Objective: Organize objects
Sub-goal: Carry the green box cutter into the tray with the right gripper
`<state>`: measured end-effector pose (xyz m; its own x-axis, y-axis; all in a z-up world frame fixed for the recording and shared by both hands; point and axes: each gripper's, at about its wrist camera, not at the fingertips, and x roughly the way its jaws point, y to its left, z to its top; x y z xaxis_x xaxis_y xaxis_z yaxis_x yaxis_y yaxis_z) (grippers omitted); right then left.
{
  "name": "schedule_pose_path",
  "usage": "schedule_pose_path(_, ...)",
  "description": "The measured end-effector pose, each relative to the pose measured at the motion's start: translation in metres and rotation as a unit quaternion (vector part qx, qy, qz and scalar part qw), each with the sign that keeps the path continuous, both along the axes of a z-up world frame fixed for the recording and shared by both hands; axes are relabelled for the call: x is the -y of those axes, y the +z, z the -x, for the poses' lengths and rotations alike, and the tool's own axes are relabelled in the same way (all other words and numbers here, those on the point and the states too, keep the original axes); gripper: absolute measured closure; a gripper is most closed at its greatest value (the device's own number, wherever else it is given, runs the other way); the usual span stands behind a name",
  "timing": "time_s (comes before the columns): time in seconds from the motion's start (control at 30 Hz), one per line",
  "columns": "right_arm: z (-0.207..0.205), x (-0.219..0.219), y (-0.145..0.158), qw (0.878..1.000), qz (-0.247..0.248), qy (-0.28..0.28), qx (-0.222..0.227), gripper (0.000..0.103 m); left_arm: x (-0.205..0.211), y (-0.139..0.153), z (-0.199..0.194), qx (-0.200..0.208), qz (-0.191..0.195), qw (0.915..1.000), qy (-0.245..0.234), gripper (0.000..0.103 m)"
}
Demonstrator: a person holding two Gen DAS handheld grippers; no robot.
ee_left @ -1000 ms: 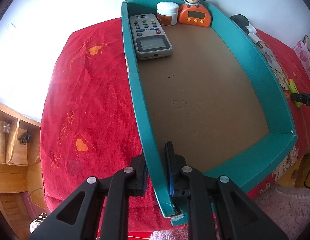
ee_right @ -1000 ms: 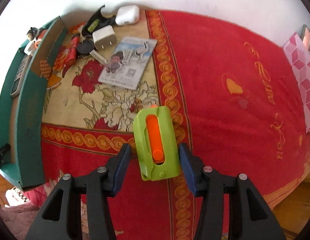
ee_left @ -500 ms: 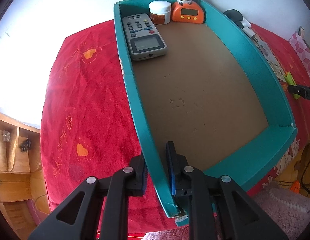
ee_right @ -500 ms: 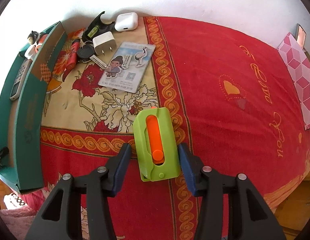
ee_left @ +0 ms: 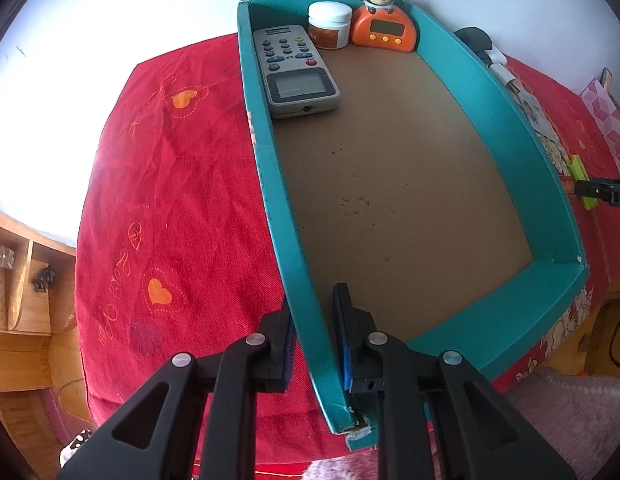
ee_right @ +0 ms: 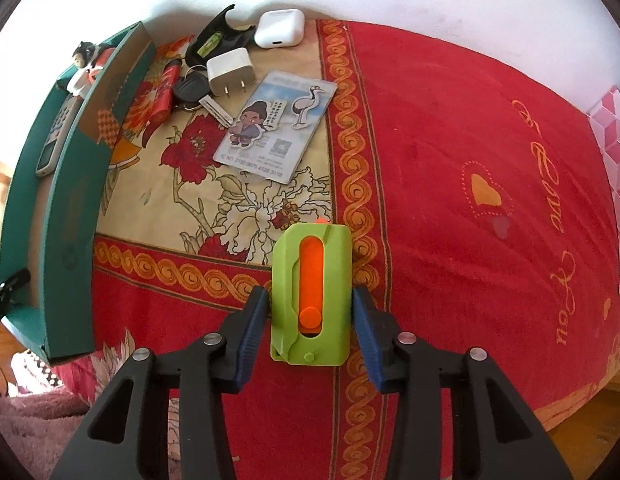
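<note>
My left gripper (ee_left: 315,336) has its jaws pinching the near left wall of the teal cardboard tray (ee_left: 510,128), one jaw outside and one inside, pressed onto the thin wall. The tray sits on a red cloth (ee_left: 182,200) covering the surface. At the tray's far end lie a grey remote control (ee_left: 298,74), a white-lidded jar (ee_left: 329,26) and an orange monkey-topped timer (ee_left: 384,30), side by side.

My right gripper (ee_right: 309,326) points down over a green utility knife with an orange slider (ee_right: 310,292), which lies on the cloth's patterned border. My jaws straddle it, one on each side, with only slim gaps to its edges; I cannot tell whether either touches.

Farther off rest a printed card (ee_right: 276,126), a white plug adapter (ee_right: 231,70), a white earbud case (ee_right: 280,28), a black car key (ee_right: 192,88) and a red lighter (ee_right: 164,90), just beside the tray's right wall.
</note>
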<state>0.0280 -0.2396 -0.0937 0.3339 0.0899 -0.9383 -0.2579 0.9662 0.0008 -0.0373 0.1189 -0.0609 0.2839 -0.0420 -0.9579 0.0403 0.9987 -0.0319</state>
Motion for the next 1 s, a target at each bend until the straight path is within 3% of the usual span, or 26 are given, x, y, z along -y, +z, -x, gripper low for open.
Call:
schedule_pose_path(0.23,-0.002,-0.002,0.0,1.0,0.016,0.02,0.012,0.062,0.006,-0.001,-0.004,-0.005,-0.006,1.0,-0.004,0.088)
schedule_pose_path(0.63,-0.008,0.01,0.017,0.999,-0.017,0.039,0.024,0.062,0.016,-0.004,-0.008,-0.011,-0.019,0.9997,0.007,0.088)
schedule_pose_path(0.77,-0.013,-0.014,0.041,0.995,-0.01,0.084,0.043,0.062,0.015,-0.004,-0.007,-0.009,-0.019,0.9997,0.014,0.088)
schedule_pose_path(1.0,-0.019,-0.098,0.07,0.982,-0.021,0.179,0.061,0.062,0.012,-0.003,-0.004,-0.004,-0.016,0.9995,0.028,0.088)
